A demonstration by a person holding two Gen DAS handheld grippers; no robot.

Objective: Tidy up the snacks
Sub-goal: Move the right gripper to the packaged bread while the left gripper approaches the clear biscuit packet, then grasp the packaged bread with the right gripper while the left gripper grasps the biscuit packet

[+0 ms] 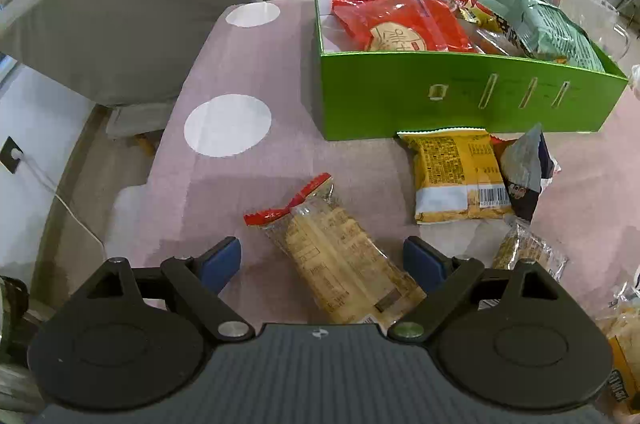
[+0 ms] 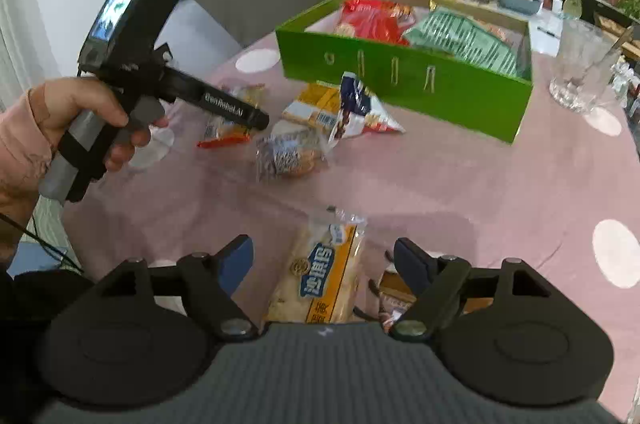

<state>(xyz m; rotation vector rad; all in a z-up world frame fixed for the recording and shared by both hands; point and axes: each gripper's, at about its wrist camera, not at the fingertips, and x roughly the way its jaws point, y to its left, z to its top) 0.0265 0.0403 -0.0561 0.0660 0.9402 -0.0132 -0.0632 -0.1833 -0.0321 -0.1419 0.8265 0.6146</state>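
Here, left wrist view: the left tool (image 1: 322, 260) stands released, jaws wide, blue pads clear on either side of a clear-wrapped biscuit pack with a red sealed end (image 1: 336, 252). The pack lies flat on the pink worktop (image 1: 248, 192), tilted diagonally, touching neither pad. Beyond it a yellow snack packet (image 1: 456, 176) lies just in front of the green box (image 1: 460, 96), with a dark crumpled bag (image 1: 524, 176) touching its right side. A small clear-wrapped snack (image 1: 528, 248) sits behind the right pad. The box already holds a red bag (image 1: 404, 24) and a pale green bag (image 1: 548, 28) (other packets between them are too jumbled to tell apart).

Right wrist view: the right tool (image 2: 324, 264) is likewise released, nothing pressed between its pads. A clear pack with a blue and yellow label (image 2: 324, 276) lies on the worktop between the open jaws, apart from both. A person's hand (image 2: 76, 120) in a pink sleeve holds the left tool over the loose snacks near the box. A clear glass (image 2: 580, 64) stands right of the box.
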